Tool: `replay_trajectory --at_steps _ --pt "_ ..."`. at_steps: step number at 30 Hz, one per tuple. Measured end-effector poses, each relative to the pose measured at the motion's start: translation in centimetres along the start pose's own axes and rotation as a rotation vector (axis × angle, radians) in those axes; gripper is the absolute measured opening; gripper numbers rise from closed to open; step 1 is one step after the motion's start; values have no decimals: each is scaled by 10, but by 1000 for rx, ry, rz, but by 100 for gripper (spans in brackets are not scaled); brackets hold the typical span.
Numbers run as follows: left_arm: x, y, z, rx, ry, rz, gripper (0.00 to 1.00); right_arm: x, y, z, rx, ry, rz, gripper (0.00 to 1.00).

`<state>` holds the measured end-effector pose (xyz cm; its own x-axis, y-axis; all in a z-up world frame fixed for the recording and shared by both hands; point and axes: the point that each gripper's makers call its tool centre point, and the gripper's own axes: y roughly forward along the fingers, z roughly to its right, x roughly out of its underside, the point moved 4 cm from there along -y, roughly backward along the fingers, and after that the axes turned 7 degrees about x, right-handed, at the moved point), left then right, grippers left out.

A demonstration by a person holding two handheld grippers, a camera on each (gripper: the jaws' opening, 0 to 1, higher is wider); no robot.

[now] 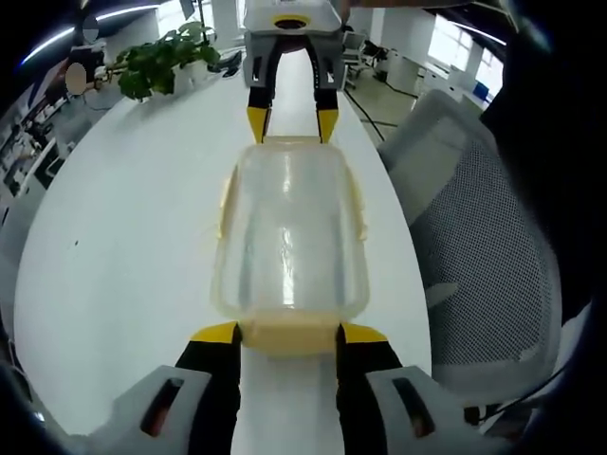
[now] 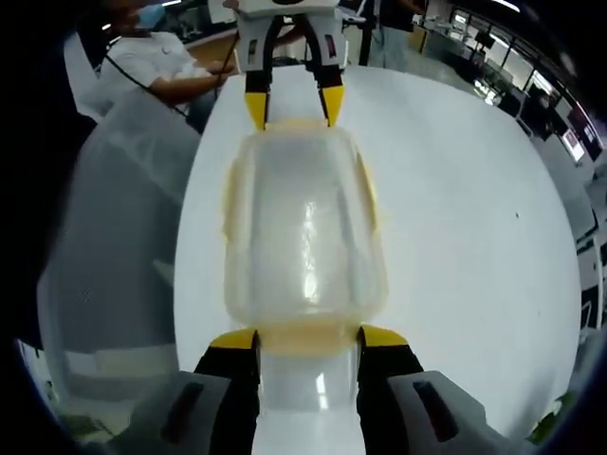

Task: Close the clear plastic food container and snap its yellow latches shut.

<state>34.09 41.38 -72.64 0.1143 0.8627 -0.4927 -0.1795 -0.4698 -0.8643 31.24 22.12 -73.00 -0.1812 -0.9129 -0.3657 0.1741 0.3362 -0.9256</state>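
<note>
White table (image 1: 123,237), long and rounded, running toward 12 o'clock. Mesh office chair (image 1: 484,256) at 3 o'clock in the left gripper view. Clear plastic food container (image 1: 289,237) lying lengthwise mid-table, lid on, between both grippers. Left gripper (image 1: 289,334) at 6 o'clock, jaws apart, flanking the near yellow latch (image 1: 289,336). Right gripper (image 2: 308,338) at the opposite end, jaws likewise apart around its latch. Potted plant (image 1: 161,59) at 11 o'clock.

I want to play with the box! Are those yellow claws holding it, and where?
Each hand-held gripper (left, right) has its tips at a yellow end latch of the clear container. Whether they squeeze it cannot be told.
</note>
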Motion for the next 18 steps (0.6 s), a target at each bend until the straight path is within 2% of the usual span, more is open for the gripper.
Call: replay_trajectory --at_steps 18 --pt "-20 16 0 1 -3 -5 38 25 -6 0 0 3 -4 39"
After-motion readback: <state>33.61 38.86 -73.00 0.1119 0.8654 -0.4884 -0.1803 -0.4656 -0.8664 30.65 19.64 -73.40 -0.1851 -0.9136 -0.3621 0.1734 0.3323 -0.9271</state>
